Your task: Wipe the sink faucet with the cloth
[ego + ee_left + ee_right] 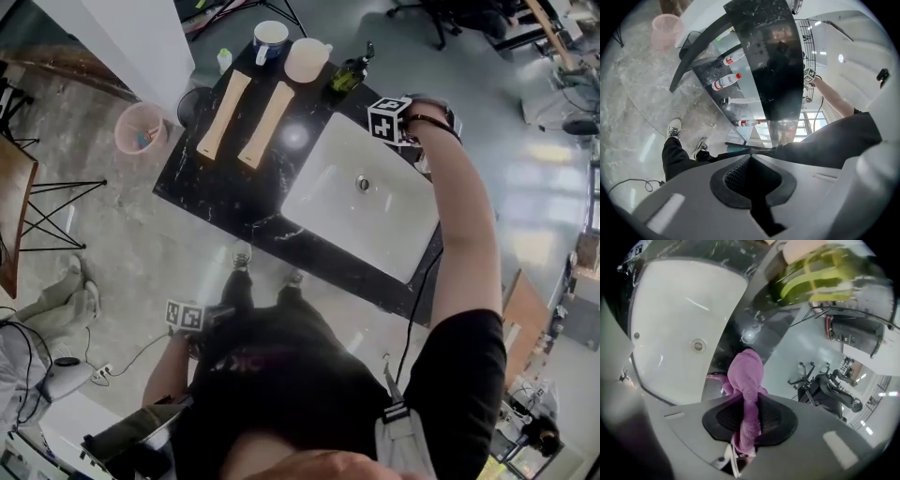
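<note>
Right gripper (749, 416) clamped on the purple cloth (746, 373) beside the sink (670, 305).
The cloth bunches out past the jaws over the black counter (740, 319) at the sink's edge; left gripper (750, 157) sits low in front of the counter, jaws closed together, empty.

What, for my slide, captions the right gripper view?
Right gripper clamps a purple cloth beside the white sink.

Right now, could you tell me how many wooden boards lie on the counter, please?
2. One board lies by the counter's left end, the other beside it, nearer the sink. None seem hidden.
</note>
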### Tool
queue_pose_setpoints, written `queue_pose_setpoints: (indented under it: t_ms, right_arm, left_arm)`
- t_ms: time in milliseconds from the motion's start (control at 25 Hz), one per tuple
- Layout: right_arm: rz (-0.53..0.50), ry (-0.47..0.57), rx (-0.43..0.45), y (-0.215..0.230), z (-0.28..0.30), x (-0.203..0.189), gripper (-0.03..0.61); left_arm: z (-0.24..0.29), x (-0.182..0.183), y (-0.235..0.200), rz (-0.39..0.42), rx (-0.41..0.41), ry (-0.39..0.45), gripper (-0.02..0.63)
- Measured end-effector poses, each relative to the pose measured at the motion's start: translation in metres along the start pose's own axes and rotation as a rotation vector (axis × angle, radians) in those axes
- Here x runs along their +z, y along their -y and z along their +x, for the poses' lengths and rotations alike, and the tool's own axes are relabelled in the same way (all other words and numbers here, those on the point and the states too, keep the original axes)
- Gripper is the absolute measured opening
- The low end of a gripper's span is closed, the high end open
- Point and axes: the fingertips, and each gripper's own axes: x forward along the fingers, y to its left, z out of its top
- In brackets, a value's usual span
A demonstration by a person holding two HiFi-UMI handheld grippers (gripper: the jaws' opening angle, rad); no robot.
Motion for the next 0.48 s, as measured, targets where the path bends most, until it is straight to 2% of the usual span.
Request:
queue_pose_setpoints:
  t_ms: [120, 280, 400, 480]
  right_arm:
    - [0.155, 0.166, -0.081, 0.028, -0.050, -0.022, 0.075]
    - [0.414, 0.329, -0.157, 0.046, -0.096, -0.092, 0.075]
    - [0.688, 0.472, -0.120, 0.032, -0.086, -0.128, 0.075]
    - [0.879, 0.613, -0.083, 0.018, -0.079, -0.136, 0.075]
  left_arm:
    - [0.004, 0.002, 0.004, 0.016, -0.002, -0.030, 0.000]
    - [0.013, 0.003, 0.007, 0.054, 0.003, -0.093, 0.000]
    - [0.017, 0.003, 0.010, 0.075, 0.011, -0.123, 0.000]
    - [0.022, 0.003, 0.013, 0.085, 0.016, -0.132, 0.000]
